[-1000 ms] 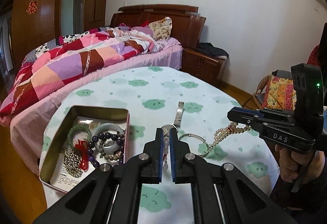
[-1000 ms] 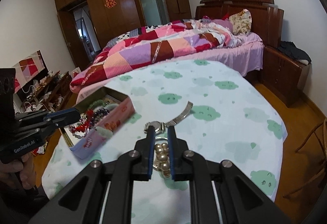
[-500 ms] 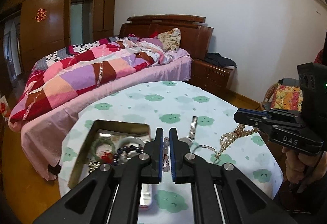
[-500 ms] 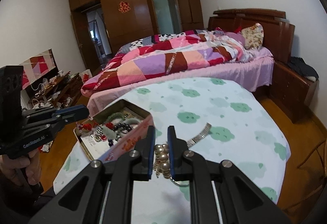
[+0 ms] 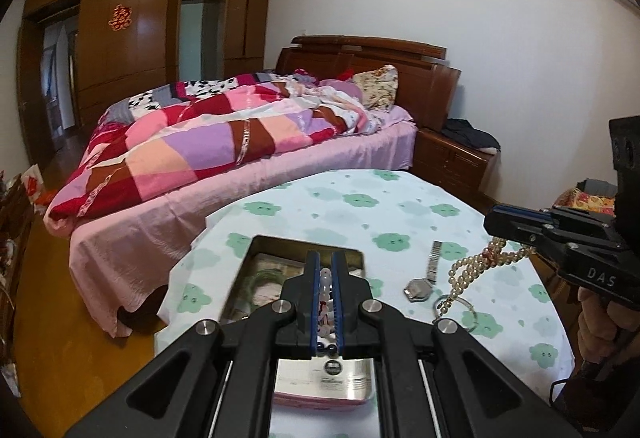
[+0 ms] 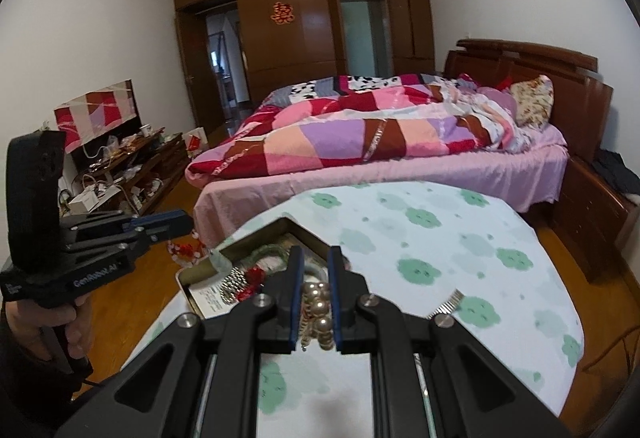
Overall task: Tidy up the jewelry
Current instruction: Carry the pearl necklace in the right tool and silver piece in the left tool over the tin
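A metal tin [image 5: 256,250] with several bracelets in it sits on the round table [image 5: 400,206]. My left gripper [image 5: 326,270] is shut on a bead bracelet [image 5: 325,294] and hangs above the tin; from the right wrist view the bracelet [image 6: 186,248] dangles red and white below its tips [image 6: 176,224]. My right gripper [image 6: 314,278] is shut on a pearl necklace [image 6: 318,312], lifted at the table's right; its strand [image 5: 472,270] hangs down to the cloth. A silver watch [image 5: 424,284] and a silver ring bangle [image 5: 460,310] lie on the table.
A bed [image 5: 248,142] with a patchwork quilt stands behind the table. A wooden nightstand [image 5: 456,158] is at the right. A TV stand [image 6: 120,174] with clutter is at the left. Wooden wardrobes [image 6: 304,38] line the far wall.
Both grippers have risen and tilted up. The left gripper has carried the bead bracelet left over the tin. The right gripper has lifted the pearl necklace higher off the table.
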The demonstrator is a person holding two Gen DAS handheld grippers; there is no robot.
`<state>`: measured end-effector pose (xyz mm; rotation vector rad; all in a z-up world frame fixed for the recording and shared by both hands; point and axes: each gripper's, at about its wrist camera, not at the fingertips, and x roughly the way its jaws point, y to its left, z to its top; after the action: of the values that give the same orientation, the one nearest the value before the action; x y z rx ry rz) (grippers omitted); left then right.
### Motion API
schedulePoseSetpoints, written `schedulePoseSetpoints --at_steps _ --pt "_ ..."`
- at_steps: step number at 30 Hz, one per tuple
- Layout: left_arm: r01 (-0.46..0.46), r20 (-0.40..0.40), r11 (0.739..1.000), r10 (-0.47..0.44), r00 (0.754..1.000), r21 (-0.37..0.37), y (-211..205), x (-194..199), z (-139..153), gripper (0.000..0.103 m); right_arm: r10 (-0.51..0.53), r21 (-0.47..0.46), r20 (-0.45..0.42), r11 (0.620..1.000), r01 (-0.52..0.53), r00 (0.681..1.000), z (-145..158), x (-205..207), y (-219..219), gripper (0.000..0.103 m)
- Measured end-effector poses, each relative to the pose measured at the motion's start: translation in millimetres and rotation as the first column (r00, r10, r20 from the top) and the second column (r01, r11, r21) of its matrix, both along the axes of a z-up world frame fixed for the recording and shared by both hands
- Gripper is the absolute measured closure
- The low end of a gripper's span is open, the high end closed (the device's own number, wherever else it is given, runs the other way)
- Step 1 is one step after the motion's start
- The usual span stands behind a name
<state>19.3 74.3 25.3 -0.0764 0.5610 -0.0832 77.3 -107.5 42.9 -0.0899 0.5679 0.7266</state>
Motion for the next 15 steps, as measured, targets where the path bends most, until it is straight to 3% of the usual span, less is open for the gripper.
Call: schedulePoseSetpoints --at_steps 15 --pt "-0.064 -0.058 0.998 0.063 0.996 -0.011 21 12 -23 0.098 0.092 -0.021 0.000 0.996 -0.092 0.996 -2 1 51 0.089"
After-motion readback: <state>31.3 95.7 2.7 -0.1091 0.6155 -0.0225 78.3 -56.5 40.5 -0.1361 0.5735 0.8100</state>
